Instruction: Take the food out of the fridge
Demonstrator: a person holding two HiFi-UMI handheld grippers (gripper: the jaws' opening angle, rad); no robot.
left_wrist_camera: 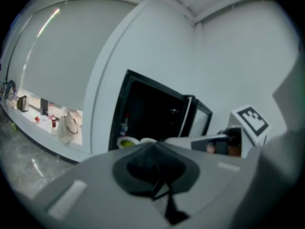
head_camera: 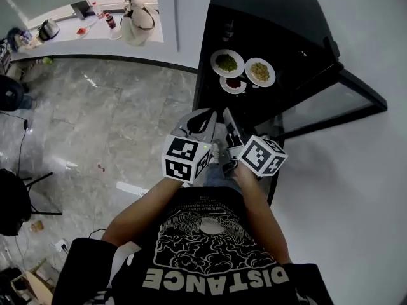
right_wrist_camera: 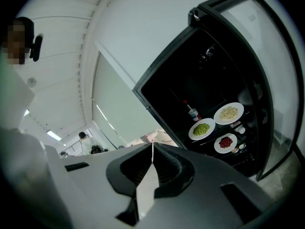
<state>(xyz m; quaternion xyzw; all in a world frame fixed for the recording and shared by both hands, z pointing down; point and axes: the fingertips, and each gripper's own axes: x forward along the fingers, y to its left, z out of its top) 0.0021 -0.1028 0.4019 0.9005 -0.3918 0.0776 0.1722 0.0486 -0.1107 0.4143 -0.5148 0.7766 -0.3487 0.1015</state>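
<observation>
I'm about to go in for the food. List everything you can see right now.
fridge: one, black, right of centre, door swung open
green-food plate: one, white, on a shelf inside the fridge
pale-food plate: one, white, same shelf, right of the green one
red-food plate: one, white, nearest the person
bottle: one, red cap, in the fridge by the green-food plate
bag: one, cream, on the white counter, far left
kettle: one, silvery, at the counter's left end
left claw: one, grey, shut, empty, facing the fridge
right claw: one, grey, shut, empty, facing the fridge
</observation>
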